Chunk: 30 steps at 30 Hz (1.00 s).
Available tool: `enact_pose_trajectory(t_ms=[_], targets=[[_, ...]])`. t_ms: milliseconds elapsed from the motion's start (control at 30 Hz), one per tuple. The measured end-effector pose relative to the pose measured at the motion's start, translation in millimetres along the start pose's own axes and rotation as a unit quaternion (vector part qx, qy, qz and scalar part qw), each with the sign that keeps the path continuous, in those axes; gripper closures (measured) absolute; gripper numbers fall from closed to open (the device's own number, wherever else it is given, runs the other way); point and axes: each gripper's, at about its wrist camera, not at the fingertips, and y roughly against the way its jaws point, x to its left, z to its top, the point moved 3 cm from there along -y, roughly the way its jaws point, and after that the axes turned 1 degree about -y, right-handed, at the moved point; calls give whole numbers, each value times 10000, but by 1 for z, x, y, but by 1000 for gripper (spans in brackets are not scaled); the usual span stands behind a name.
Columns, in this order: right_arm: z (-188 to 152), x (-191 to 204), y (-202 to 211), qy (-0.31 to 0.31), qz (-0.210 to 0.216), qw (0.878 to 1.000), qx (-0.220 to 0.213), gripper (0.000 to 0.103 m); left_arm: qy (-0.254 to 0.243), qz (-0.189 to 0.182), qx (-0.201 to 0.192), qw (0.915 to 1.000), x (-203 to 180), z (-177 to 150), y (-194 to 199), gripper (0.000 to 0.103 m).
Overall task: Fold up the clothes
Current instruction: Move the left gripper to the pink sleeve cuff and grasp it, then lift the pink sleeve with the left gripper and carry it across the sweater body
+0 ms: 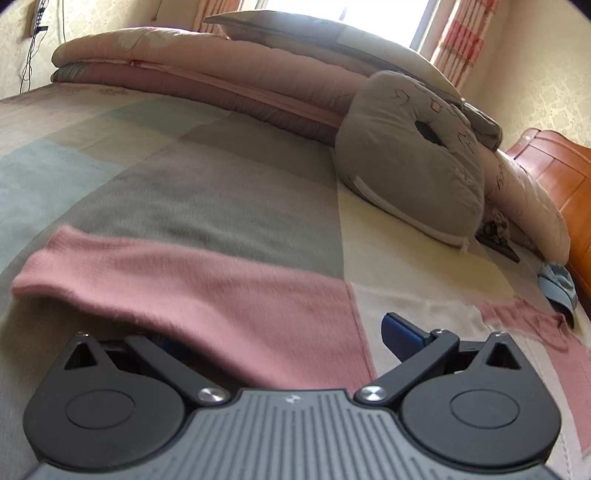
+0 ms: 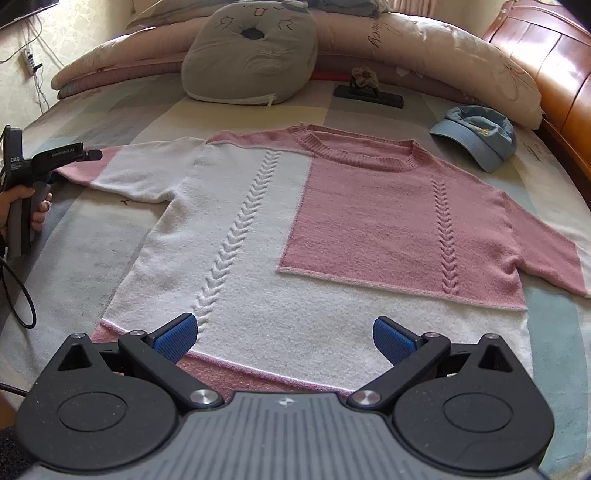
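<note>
sweater (image 2: 280,229) flat on bed (image 2: 74,258); right gripper (image 2: 284,338) jaws wide over hem, left gripper (image 1: 273,332) jaws wide around sleeve cuff.

A: Walls? Window?
B: Cream patterned wallpaper (image 1: 546,74), bright window (image 1: 343,11) (blown out), pink checked curtains (image 1: 461,40).
A: Furniture?
B: Bed (image 2: 92,236) with pastel patchwork cover, glossy wooden headboard (image 2: 554,59).

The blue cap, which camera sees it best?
The right wrist view: the blue cap lies whole and sharp on the bed beside the sweater. In the left wrist view it is only a blurry sliver at the right edge.
</note>
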Motion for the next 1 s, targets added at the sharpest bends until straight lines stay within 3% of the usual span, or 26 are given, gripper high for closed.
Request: enact_pose_trajectory(t_ms=[167,300,467,600,1000], targets=[[-1,0,3,22,-46,10000,-26,0,257,6,-123,9996,6,6,-7,1],[-2,0,5,4,-40,10000,-18,0,172,10,-159,9997,5,6,-7,1],[-3,2,3,18,35,10000,29,0,307,120,-18,9995,6,24,-18,1],[-2,9,6,185,36,9998,-28,0,531,-40,-138,9985,0,30,-6,1],[2,5,15,181,277,9990,-287,0,425,-217,-453,9978,-27,33,30,1]])
